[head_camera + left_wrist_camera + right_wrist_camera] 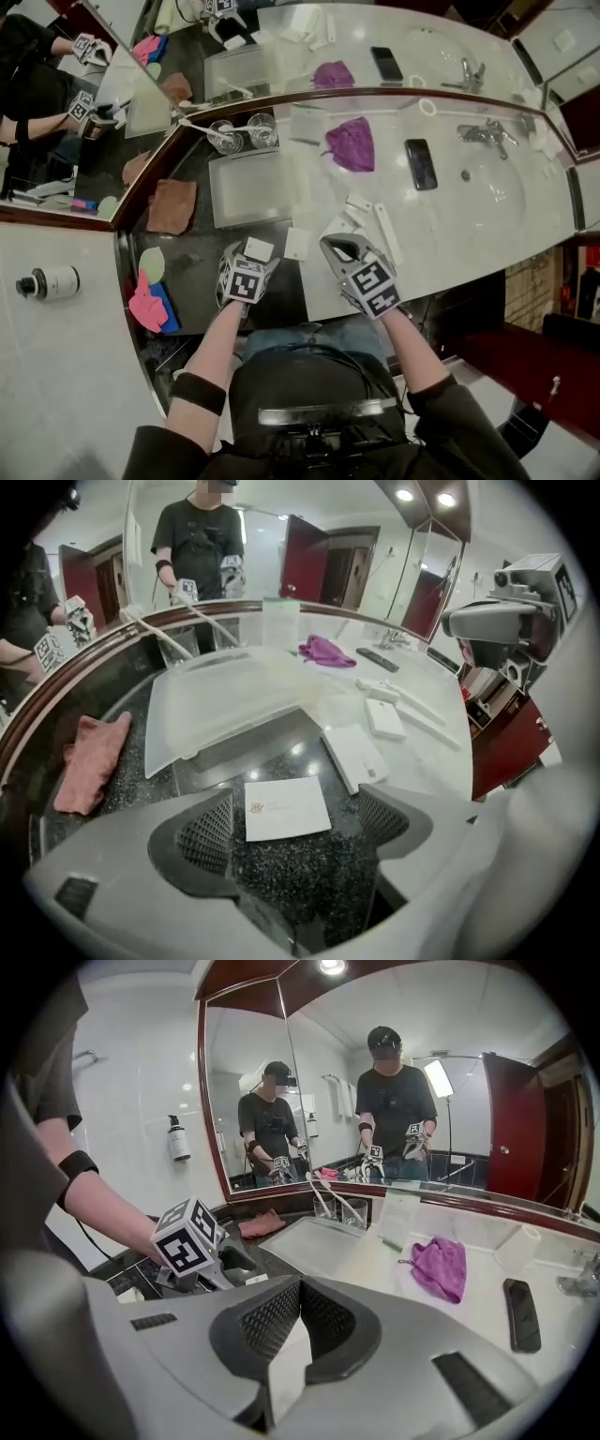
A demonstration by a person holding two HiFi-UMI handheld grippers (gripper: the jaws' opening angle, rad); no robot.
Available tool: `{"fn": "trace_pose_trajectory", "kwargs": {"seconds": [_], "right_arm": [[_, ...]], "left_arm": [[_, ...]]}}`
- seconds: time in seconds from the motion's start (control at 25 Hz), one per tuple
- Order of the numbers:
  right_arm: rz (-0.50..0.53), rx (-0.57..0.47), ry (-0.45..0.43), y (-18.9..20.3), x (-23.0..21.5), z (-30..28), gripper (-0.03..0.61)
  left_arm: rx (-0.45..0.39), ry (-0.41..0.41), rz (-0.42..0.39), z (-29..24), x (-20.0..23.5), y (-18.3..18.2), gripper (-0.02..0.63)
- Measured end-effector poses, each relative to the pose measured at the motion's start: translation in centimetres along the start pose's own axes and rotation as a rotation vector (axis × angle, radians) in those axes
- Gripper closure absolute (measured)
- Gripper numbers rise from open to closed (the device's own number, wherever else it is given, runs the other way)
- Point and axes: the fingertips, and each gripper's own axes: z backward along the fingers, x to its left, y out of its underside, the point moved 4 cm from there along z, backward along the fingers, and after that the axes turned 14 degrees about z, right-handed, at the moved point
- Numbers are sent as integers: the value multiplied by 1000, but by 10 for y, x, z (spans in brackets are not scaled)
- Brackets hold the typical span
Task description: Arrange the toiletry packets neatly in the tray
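Holds left tongs spread, white packet lying between them. Holds right tongs pressed together, tray ahead.

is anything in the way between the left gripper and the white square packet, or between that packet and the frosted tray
nothing visible. the open left gripper has the white square packet lying between its jaws on the dark speckled stone counter; only bare counter separates it from the frosted plastic tray.
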Motion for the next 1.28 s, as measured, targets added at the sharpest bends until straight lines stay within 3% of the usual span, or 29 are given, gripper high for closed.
{"fn": "trace_pose_trajectory", "kwargs": {"seconds": [0.16,0.44,0.6,0.88,1.28], "right_arm": [[-32,19,-2,17,-5,-4,568],[-74,40,-16,32,-7,-6,568],[-77,42,-20,33,-10,-7,568],[-82,42,-33,33,-12,-14,568],[-91,32,-43,31,-14,-17,568]], "left_arm": [[30,-67,9,-14,19,6,201],[68,-117,-16,-24,31,16,207],[48,-69,-41,-27,22,16,279],[28,-36,-56,-12,15,5,295],[-67,-3,-151,13,-2,-38,295]]}}
